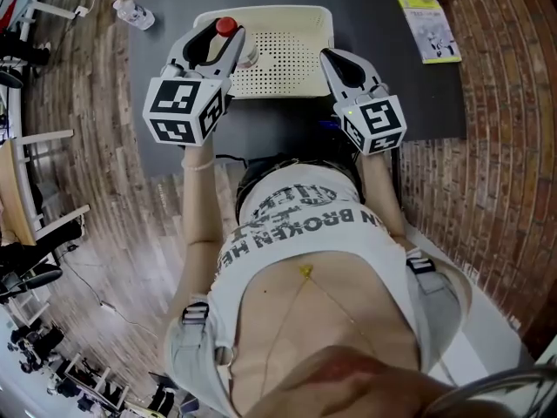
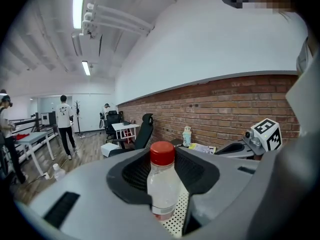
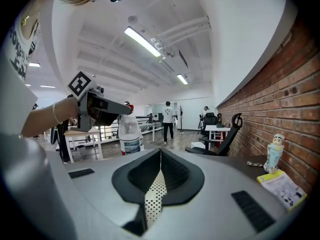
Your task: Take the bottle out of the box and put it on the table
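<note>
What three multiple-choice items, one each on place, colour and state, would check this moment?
1. Where is the bottle?
A. Standing in the box
B. In the left gripper, lifted over the box
C. In the right gripper

2. What colour is the bottle's cap?
A. Blue
B. Red
C. Green

3. What state is the right gripper in?
A. Shut and empty
B. Shut on the bottle
C. Wide open

Key:
1 B: the left gripper view shows the bottle clamped between its fingers, with the box's perforated floor below.
2 B: the cap is red in both the head view and the left gripper view.
3 A: the right gripper view shows its fingers meeting at the tips with nothing between them.
</note>
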